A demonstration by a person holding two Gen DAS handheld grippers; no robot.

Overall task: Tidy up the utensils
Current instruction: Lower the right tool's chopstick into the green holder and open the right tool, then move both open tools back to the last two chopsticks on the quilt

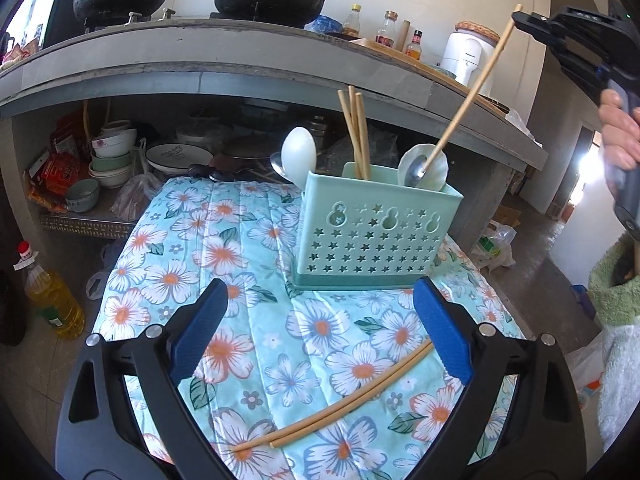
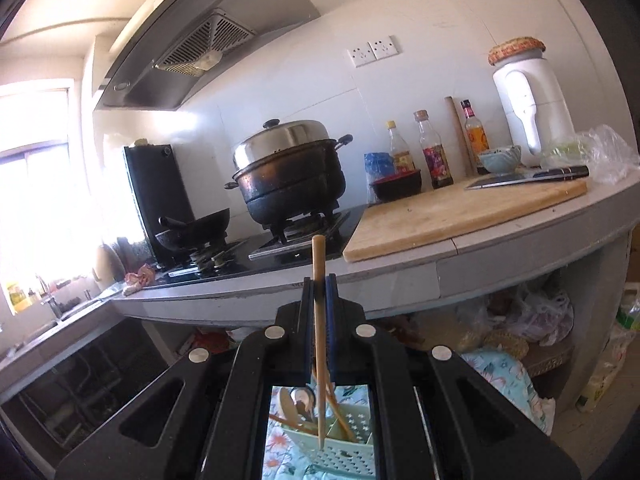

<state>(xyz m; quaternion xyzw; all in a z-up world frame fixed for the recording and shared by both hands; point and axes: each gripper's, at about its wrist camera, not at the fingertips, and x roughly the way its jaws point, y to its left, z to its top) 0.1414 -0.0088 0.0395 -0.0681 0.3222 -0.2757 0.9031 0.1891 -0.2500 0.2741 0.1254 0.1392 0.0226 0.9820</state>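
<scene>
Now two chopsticks (image 1: 336, 412) on cloth (image 1: 224, 240), three in caddy (image 1: 376, 236), left tool (image 1: 320, 328) apart, right tool (image 2: 319, 280) clamped on one chopstick (image 2: 319, 320).

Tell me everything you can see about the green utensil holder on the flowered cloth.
The green utensil holder looks like pale mint plastic, box-shaped, on a darker green base. Its front wall is pierced with star and gourd-shaped holes. It stands upright on the flowered cloth, with inner compartments. Three chopsticks, a white spoon and a metal spoon stand in it.
</scene>
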